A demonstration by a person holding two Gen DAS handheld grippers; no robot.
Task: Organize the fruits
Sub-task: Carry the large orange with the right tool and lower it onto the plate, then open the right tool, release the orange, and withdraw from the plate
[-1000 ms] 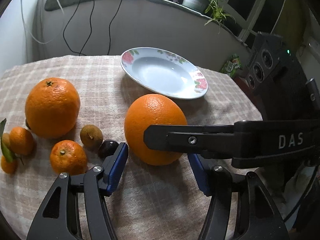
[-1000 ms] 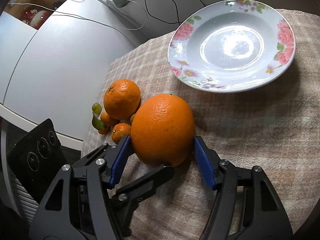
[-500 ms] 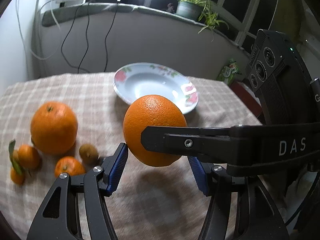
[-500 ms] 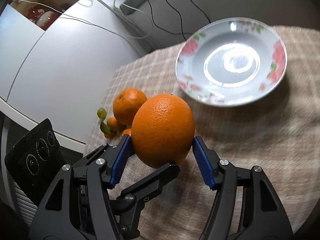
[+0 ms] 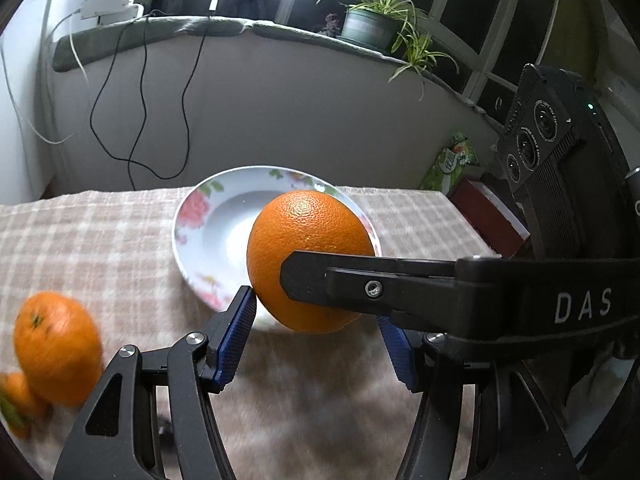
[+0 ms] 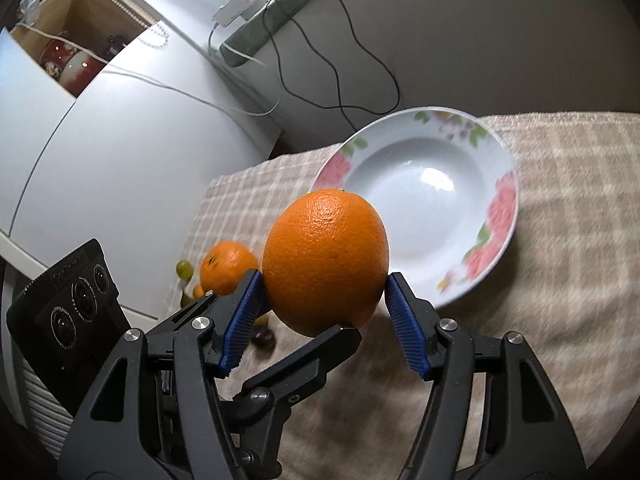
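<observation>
A large orange (image 5: pixel 304 236) (image 6: pixel 326 258) is held in the air between both grippers. My left gripper (image 5: pixel 318 340) and my right gripper (image 6: pixel 326 322) are both shut on it, their blue pads pressing its sides. It hangs above the near rim of a white floral plate (image 5: pixel 204 236) (image 6: pixel 432 168) on the checked cloth. A second orange (image 5: pixel 56 346) (image 6: pixel 228 266) lies on the cloth to the left, with small mandarins (image 5: pixel 20 396) beside it.
A small green fruit (image 6: pixel 184 268) and a dark round fruit (image 6: pixel 264 336) lie near the second orange. A grey wall with hanging cables (image 5: pixel 140 100) stands behind the table. A potted plant (image 5: pixel 368 28) sits on the sill. A red box (image 5: pixel 492 216) is beyond the table's right edge.
Both grippers have lifted the large orange off the cloth and carried it toward the plate. The other fruits have dropped toward the lower left of the left wrist view.
</observation>
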